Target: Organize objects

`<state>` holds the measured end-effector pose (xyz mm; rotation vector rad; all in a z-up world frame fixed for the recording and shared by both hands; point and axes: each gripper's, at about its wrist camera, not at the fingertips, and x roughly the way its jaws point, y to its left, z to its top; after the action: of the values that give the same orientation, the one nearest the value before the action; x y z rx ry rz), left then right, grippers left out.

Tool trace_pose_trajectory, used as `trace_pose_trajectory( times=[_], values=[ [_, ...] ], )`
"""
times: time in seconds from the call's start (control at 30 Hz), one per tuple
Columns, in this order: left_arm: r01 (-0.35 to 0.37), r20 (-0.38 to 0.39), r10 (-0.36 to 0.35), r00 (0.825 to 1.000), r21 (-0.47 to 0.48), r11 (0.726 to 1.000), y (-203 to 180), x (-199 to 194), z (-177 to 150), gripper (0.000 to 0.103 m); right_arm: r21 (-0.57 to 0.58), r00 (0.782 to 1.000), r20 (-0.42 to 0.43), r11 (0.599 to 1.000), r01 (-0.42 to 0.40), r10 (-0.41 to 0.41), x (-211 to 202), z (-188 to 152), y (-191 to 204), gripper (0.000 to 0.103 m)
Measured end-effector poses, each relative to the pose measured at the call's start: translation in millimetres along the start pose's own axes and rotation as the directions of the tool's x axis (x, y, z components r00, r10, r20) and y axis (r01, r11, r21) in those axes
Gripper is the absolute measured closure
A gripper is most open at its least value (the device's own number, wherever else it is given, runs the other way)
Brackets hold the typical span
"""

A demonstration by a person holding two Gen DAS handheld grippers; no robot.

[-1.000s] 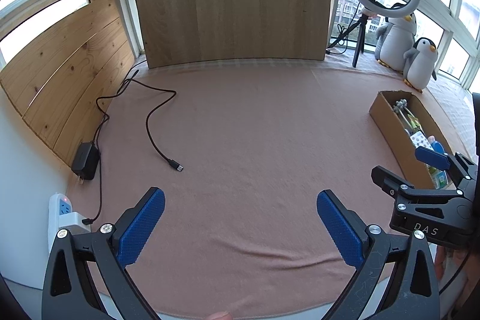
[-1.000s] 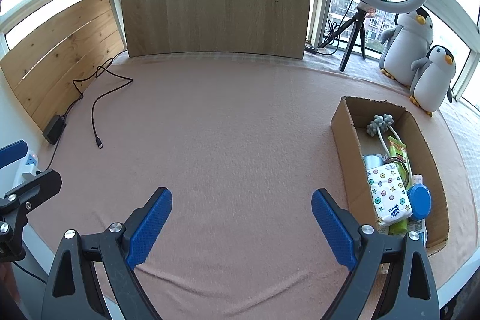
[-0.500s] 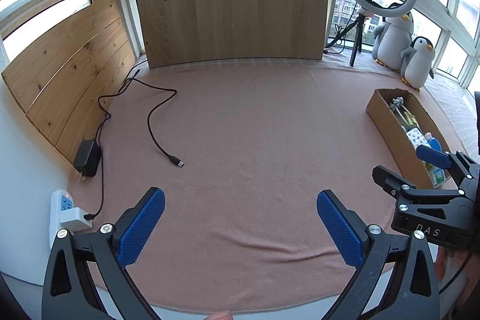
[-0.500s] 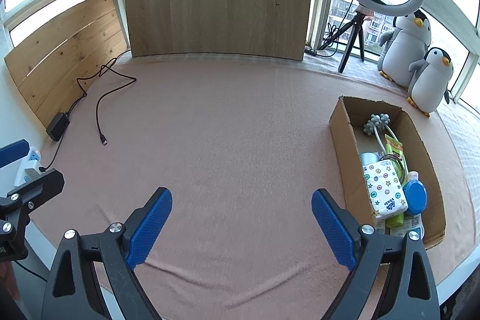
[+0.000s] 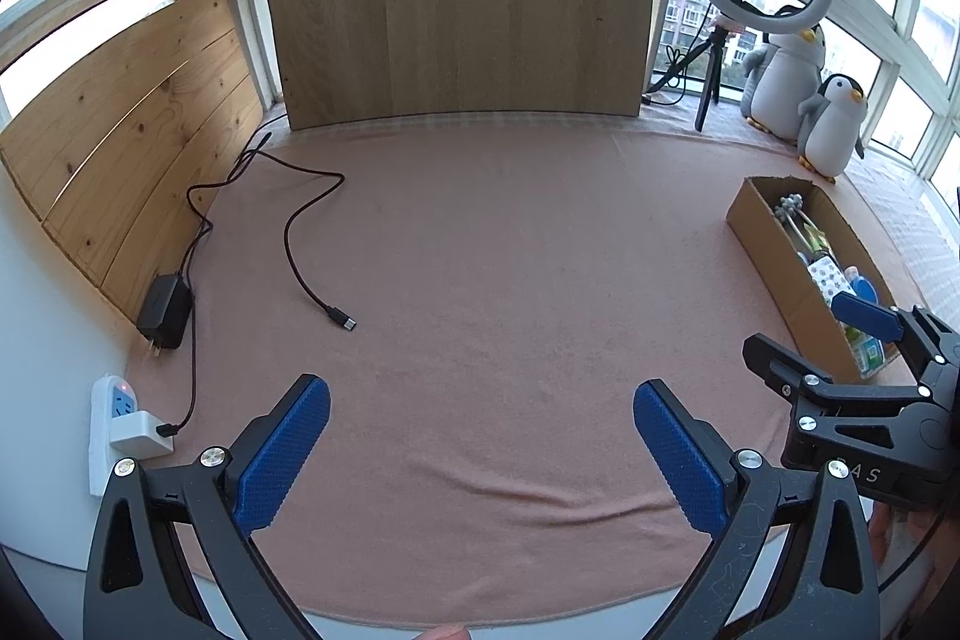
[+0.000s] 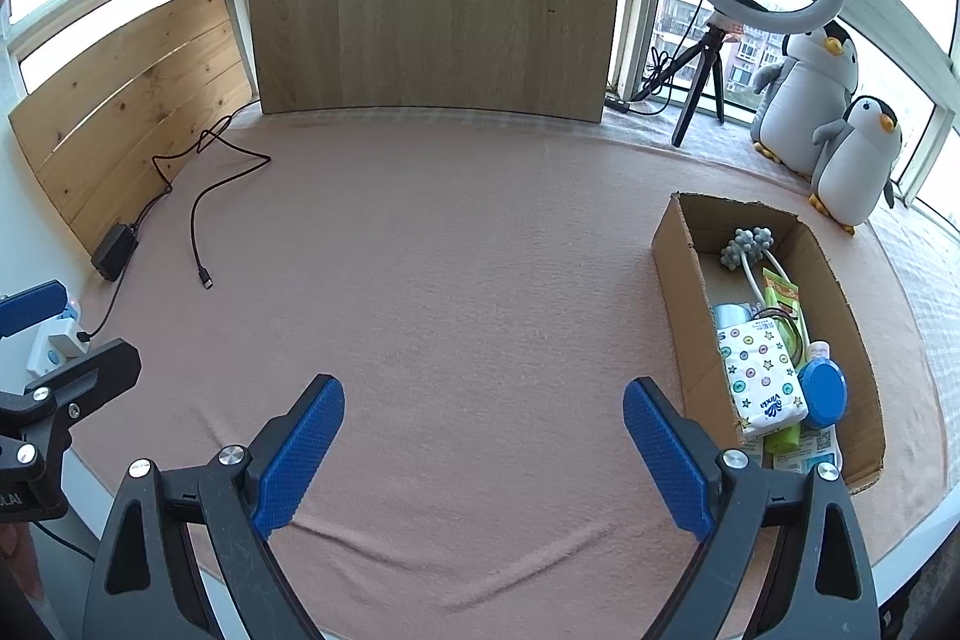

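Both tongs, left tongs and right tongs, hang spread and empty above the desk.
The cardboard box at the desk's right edge holds a tissue pack; items beneath it are partly hidden.

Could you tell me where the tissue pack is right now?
In the right wrist view, the tissue pack lies inside the cardboard box, right of the tongs, beside the blue lid.

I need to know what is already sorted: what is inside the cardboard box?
Inside the brown cardboard box: a white star-patterned tissue pack, a blue round lid, a green tube and a grey-headed white stick. Whatever lies beneath the pack is hidden.
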<state>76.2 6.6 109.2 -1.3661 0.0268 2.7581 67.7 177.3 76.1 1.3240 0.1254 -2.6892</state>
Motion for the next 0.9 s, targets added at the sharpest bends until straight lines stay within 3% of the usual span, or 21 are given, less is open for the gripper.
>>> trace_pose_trajectory(
  times=[0.4, 0.8, 0.9],
  values=[
    [-0.008, -0.008, 0.007, 1.0, -0.02, 1.0, 6, 14, 10, 0.0, -0.002, 1.0, -0.011, 1.0, -0.008, 0.008, 10, 6, 3, 0.011],
    [0.012, -0.047, -0.013, 0.999, -0.018, 1.0, 10, 55, 28, 0.0, -0.002, 0.999, -0.051, 1.0, -0.009, 0.009, 41, 20, 2, 0.011],
    [-0.058, -0.03, 0.058, 0.998, 0.004, 0.998, 9, 64, 30, 0.0, 0.001, 0.998, -0.067, 1.0, -0.01, 0.01, 51, 23, 2, 0.011]
  ],
)
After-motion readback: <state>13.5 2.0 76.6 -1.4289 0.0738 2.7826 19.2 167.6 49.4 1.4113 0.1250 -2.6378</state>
